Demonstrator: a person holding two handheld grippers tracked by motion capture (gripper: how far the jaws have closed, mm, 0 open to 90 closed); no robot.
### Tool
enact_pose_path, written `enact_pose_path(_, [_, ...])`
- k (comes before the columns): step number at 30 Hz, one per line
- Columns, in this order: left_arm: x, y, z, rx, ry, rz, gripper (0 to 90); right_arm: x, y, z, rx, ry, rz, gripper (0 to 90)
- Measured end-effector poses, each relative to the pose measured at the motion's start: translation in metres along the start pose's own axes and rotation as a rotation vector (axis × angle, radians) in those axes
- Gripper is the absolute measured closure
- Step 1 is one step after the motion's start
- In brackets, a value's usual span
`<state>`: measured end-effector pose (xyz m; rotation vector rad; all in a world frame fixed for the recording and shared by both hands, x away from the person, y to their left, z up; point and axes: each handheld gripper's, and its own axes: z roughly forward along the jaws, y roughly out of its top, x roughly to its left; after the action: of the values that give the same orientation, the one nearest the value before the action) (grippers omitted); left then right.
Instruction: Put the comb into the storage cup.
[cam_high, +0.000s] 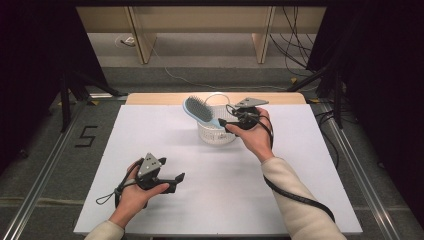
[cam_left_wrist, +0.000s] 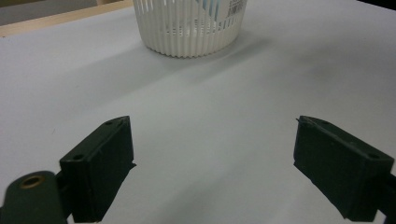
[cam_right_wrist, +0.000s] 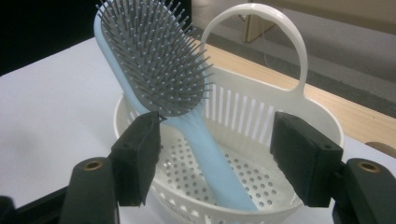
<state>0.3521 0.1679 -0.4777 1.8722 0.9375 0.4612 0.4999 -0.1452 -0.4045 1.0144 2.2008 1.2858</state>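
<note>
Leaning in a white slotted plastic basket (cam_high: 216, 133) with a loop handle, the pale blue plastic hairbrush (cam_high: 200, 111) with grey bristles stands handle-down, its end on the perforated basket floor and its bristle head sticking up and out over the rim toward the left side of the high view. The basket sits toward the far middle of the white tabletop (cam_high: 150, 140), close to the bare wooden strip (cam_high: 150, 98) along the back edge.

The right gripper (cam_high: 226, 125) is right at the basket's near-right side, held in the person's right hand (cam_high: 256, 136). From its own view the two black jaws stand wide apart, one on each side of the brush handle, and neither pad is touching it, so it has nothing in its hold.

The left gripper (cam_high: 176, 181) is well apart from all that, down near the front-left of the table in the person's left hand (cam_high: 137, 192). Its jaws are spread wide too, with nothing but bare tabletop between them, and it points across toward the basket.

As for writing: through the basket slots in the left gripper view there's some kind of printed label, but it's too blurry to read. On the grey floor to the left of the table there's a dark mark (cam_high: 86, 136) that looks like a "5".
</note>
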Motion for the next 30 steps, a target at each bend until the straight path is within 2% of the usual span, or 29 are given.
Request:
enact_pose_path(10, [0.0,0.0,0.0,0.003,0.001,0.001,11.6,-0.003,-0.008,-0.014,0.003,0.035,-0.012,29.6])
enact_pose_path(22, [0.0,-0.001,0.0,0.003,0.004,0.002,11.7,0.0,-0.019,-0.032,-0.007,0.076,-0.042,26.8])
enact_pose_path(30, [0.0,-0.001,0.0,0.003,0.004,0.001,11.7,0.002,-0.027,-0.04,-0.003,0.086,-0.045,26.2])
